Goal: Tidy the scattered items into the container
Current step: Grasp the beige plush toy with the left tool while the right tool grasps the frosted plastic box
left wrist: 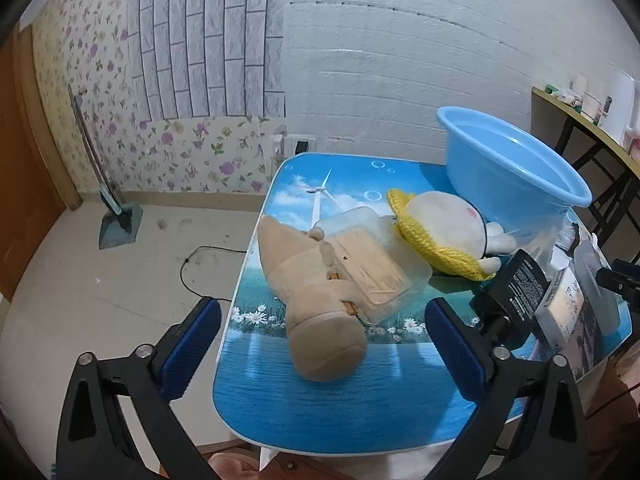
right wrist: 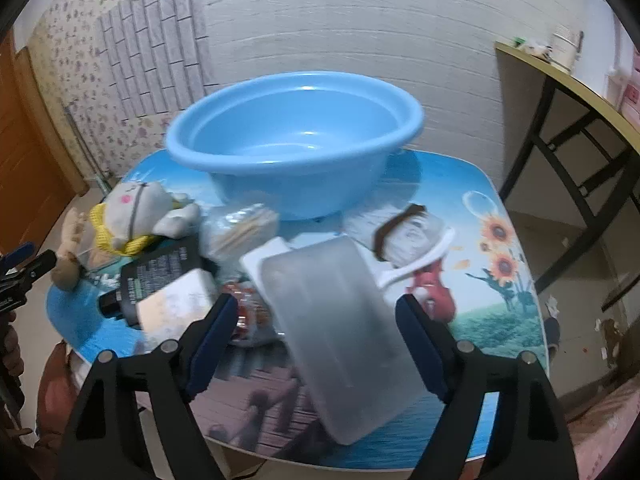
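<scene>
A light-blue basin [left wrist: 508,164] [right wrist: 296,140] stands at the far side of the picture-printed table [left wrist: 320,412] [right wrist: 492,320]. My left gripper [left wrist: 326,340] is open, its pads apart on either side of a tan plush toy [left wrist: 320,312] lying on the table. Beside that toy are a clear box of wooden sticks [left wrist: 372,276] and a white plush in a yellow hat [left wrist: 448,232]. My right gripper [right wrist: 318,342] is open around a translucent plastic box [right wrist: 340,332], with a gap at the left pad. A black tube [right wrist: 160,276] and a small white carton [right wrist: 176,300] lie to its left.
A white scoop [right wrist: 416,260], a white brush with a brown band [right wrist: 404,232] and a red packet [right wrist: 248,308] crowd the space before the basin. A side table [right wrist: 560,80] stands to the right. A dustpan [left wrist: 120,224] and a cable [left wrist: 200,264] lie on the floor to the left.
</scene>
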`<state>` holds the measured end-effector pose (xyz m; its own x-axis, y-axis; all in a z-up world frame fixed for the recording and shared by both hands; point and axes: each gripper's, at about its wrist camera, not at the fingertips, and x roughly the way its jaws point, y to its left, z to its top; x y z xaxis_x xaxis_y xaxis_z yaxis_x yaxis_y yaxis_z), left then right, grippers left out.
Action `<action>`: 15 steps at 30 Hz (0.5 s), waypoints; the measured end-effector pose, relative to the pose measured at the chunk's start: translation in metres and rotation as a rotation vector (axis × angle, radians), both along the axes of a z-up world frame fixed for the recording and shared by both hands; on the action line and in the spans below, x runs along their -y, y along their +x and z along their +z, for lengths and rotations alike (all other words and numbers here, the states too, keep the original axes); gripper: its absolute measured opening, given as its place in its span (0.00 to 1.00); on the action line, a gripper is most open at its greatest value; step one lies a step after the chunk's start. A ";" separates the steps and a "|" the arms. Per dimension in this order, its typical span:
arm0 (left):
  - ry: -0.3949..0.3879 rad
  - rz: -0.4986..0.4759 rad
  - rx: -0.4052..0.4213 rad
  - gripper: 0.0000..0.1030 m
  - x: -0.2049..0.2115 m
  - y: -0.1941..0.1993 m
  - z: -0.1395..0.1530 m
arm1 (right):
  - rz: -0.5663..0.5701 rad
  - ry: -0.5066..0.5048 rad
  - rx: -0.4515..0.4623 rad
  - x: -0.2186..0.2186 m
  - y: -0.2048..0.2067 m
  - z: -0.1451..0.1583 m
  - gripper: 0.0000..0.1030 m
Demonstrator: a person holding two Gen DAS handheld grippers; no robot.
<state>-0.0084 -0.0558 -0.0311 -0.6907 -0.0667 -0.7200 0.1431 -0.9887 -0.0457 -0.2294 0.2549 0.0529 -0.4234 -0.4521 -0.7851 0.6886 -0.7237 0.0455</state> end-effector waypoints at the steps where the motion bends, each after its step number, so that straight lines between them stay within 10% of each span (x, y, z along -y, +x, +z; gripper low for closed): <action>1: 0.006 0.001 0.005 0.92 0.001 -0.001 -0.003 | -0.004 0.005 0.001 -0.001 -0.002 -0.001 0.73; 15: 0.046 -0.002 0.079 0.85 0.005 -0.023 -0.030 | 0.011 0.044 0.043 -0.005 -0.009 -0.015 0.71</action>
